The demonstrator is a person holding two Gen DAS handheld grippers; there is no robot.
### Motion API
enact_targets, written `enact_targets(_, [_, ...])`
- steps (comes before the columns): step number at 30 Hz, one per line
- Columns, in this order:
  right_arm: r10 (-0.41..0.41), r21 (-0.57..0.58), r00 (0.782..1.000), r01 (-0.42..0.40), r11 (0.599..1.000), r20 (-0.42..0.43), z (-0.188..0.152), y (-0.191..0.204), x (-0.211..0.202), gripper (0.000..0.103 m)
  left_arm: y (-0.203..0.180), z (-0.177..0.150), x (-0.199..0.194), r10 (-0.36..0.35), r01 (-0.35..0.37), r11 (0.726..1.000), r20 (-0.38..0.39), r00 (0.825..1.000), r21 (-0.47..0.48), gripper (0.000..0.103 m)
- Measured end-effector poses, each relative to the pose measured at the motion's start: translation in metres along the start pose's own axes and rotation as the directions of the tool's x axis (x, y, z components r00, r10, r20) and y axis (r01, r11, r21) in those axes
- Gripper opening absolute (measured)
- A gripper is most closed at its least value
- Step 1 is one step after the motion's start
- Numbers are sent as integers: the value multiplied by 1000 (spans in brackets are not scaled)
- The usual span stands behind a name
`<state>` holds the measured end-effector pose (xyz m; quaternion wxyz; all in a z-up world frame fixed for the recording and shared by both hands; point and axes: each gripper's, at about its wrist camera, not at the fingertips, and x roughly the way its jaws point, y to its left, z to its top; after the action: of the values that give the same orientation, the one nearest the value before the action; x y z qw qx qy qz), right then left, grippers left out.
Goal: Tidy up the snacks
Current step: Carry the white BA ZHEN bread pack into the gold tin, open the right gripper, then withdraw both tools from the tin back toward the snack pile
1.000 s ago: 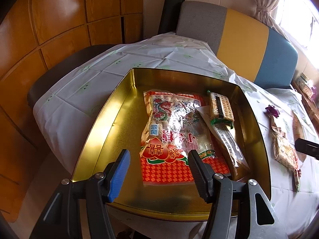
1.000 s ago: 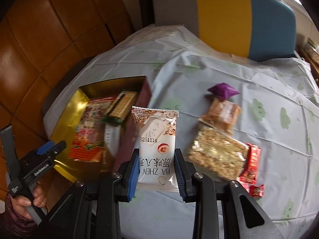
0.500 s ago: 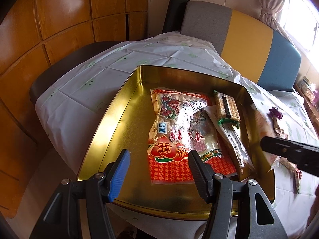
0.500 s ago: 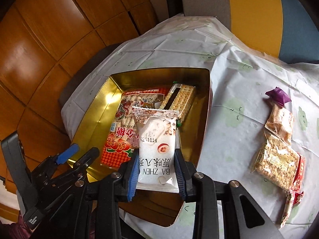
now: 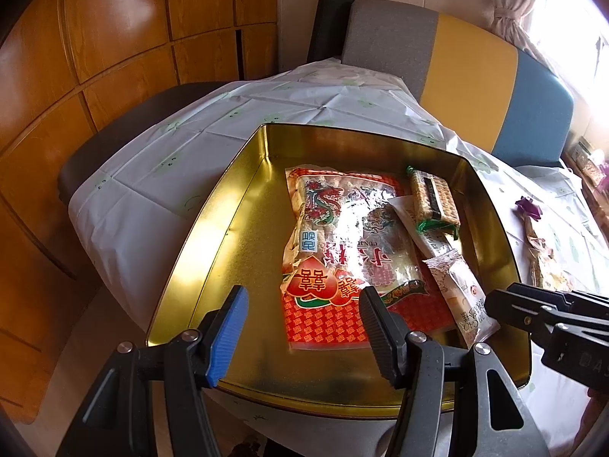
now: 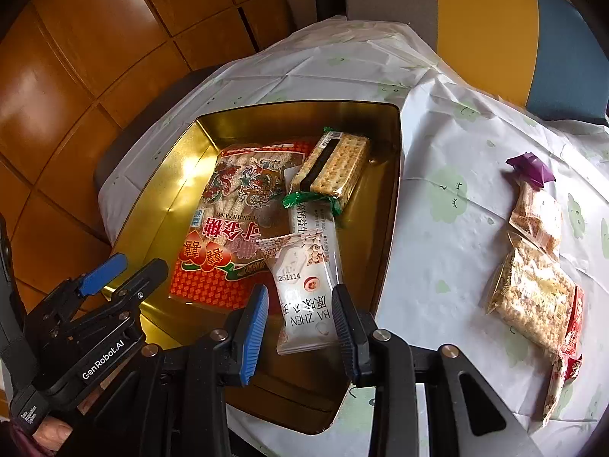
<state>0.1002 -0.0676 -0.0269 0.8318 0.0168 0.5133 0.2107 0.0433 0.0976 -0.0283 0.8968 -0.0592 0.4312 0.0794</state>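
Note:
A gold tin tray (image 5: 213,251) (image 6: 160,205) sits on the table's left side. In it lie a big red snack bag (image 5: 342,243) (image 6: 232,224), a cracker pack (image 5: 432,198) (image 6: 335,167), a long clear packet and a white "BA ZHEN" packet (image 6: 308,289) (image 5: 462,297). My right gripper (image 6: 300,327) is open, its fingers apart on either side of the white packet's near end, which rests in the tray. My left gripper (image 5: 302,327) is open and empty over the tray's near edge.
On the white tablecloth right of the tray lie a purple-tied bag (image 6: 534,202), a clear bag of crumbly snacks (image 6: 533,297) and small red packets (image 6: 569,346). A grey, yellow and blue chair back (image 5: 475,76) stands behind the table. Wood panelling is at the left.
My right gripper carried the white packet from the tablecloth leftward over the tray, lowered it onto the other snacks and opened. My left gripper stayed open near the tray's front edge.

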Motion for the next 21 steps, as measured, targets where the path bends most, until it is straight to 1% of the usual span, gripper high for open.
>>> enact_targets(5, [-7, 0, 1000, 7, 1000, 12, -5, 1, -5, 35, -4, 0, -7, 12, -13, 1000, 27, 1000, 24, 61])
enact_targets(8, [-24, -10, 999, 25, 1000, 43, -8, 2, -14, 38, -6, 1, -8, 14, -15, 999, 33, 999, 33, 61])
enact_targets(14, [-64, -32, 991, 68, 997, 114, -14, 1, -32, 40, -12, 0, -15, 27, -30, 998, 61, 998, 58, 61])
enact_targets(21, [-104, -20, 983, 108, 994, 152, -19, -12, -43, 40, -20, 0, -22, 29, -36, 995, 83, 996, 88, 61])
